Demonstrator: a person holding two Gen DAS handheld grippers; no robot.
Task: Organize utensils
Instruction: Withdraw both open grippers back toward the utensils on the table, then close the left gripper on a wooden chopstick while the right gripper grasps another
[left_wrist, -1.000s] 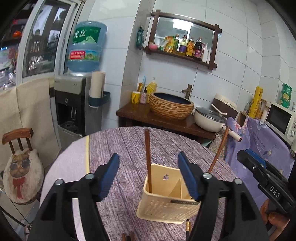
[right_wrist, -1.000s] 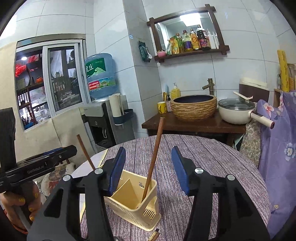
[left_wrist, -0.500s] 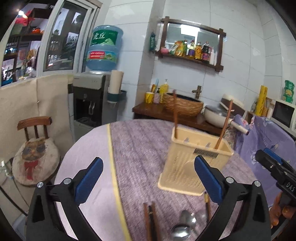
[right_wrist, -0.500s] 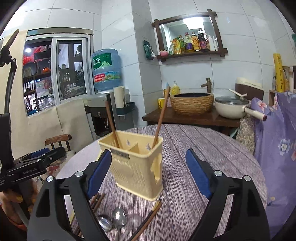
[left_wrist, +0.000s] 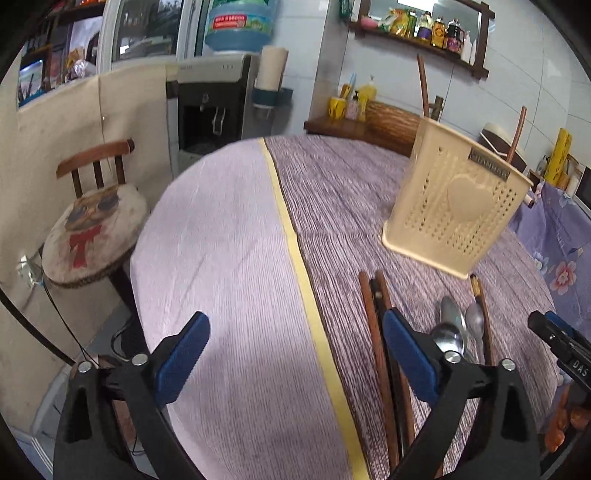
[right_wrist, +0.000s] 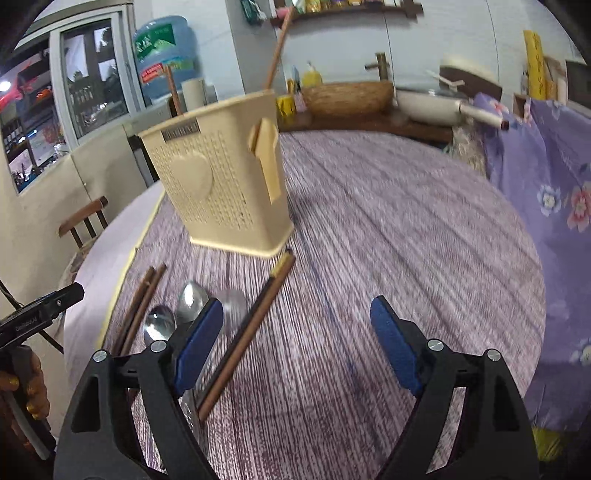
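- Two chopsticks (right_wrist: 277, 51) stand upright in the cream holder (right_wrist: 221, 184), one at each end, their tops rising above its rim.
- The holder sits on the striped purple cloth of the tabletop (right_wrist: 388, 229), ahead of both hand-held grippers and well apart from each.
- Loose utensils lie flat on the cloth just in front of the holder: a brown pair of chopsticks (left_wrist: 376, 354), three spoons (right_wrist: 192, 299) side by side, and another dark pair (right_wrist: 251, 328) with a gold-tipped end near the holder's base.
- Left hand-held gripper (left_wrist: 295, 354): jaws spread wide with only bare cloth between them. Its jaws have just been closing a little, and they grasp nothing. The brown pair runs just beside and under its right finger (left_wrist: 410, 354); the spoons lie further right of it, and the holder stands up and to the right.
- Right hand-held gripper (right_wrist: 295, 347): released, jaws wide. These too have just narrowed slightly, and the pads press on nothing. The dark pair lies between the jaws, close to the left finger (right_wrist: 199, 343), and the spoons' bowls sit just beyond that finger. The holder stands ahead, to the left.
- Each hand-held gripper shows at the edge of the other's view, with fingers of the person's hand (right_wrist: 26, 391) wrapped around the grip.
- A chair (left_wrist: 88, 218) with a printed cushion stands left of the tabletop.
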